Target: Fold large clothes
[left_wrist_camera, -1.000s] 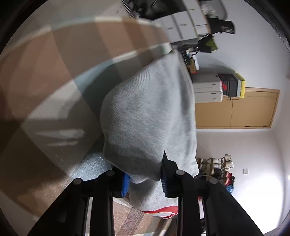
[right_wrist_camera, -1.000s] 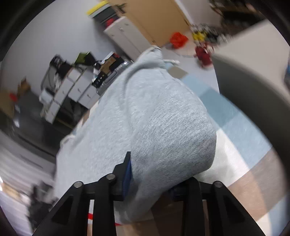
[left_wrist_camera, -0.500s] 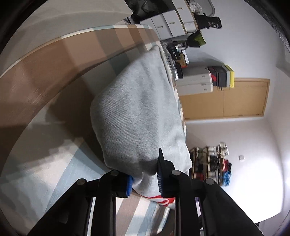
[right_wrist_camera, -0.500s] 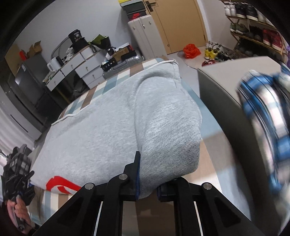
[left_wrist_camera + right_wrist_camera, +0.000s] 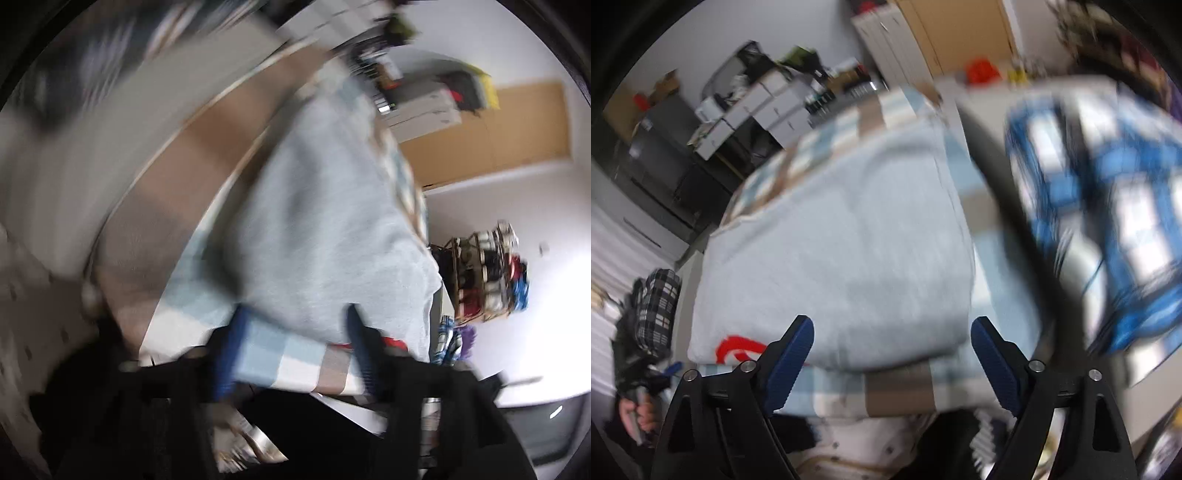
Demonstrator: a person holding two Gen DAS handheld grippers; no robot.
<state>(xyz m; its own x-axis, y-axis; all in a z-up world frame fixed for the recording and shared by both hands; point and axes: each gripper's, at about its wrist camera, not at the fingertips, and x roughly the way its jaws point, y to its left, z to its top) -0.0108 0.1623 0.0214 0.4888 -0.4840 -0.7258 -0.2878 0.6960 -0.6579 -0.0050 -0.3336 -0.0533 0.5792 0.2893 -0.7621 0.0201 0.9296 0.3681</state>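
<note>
The left tool (image 5: 295,332) is badly blurred; its jaws are opening with only the checked cloth (image 5: 280,354) between them. The grey sweatshirt (image 5: 842,236) lies folded on that cloth, its red print (image 5: 738,349) partly cut off. The right tool (image 5: 892,341) is opening wide, gripping nothing. Beside it, a blue plaid garment (image 5: 1108,206) is smeared.

Garment: a pale grey knit sweatshirt (image 5: 846,236) with a red printed mark near its lower left corner lies folded and flat on the checked blue, white and brown cloth (image 5: 897,387).
Right gripper (image 5: 892,350): its black arms end in blue pads; the jaws are opening, set wide apart over the sweatshirt's near edge, with nothing pressed between them.
Right side: a blurred blue and white plaid fabric (image 5: 1108,221).
Lower left: a hand (image 5: 639,410).
</note>
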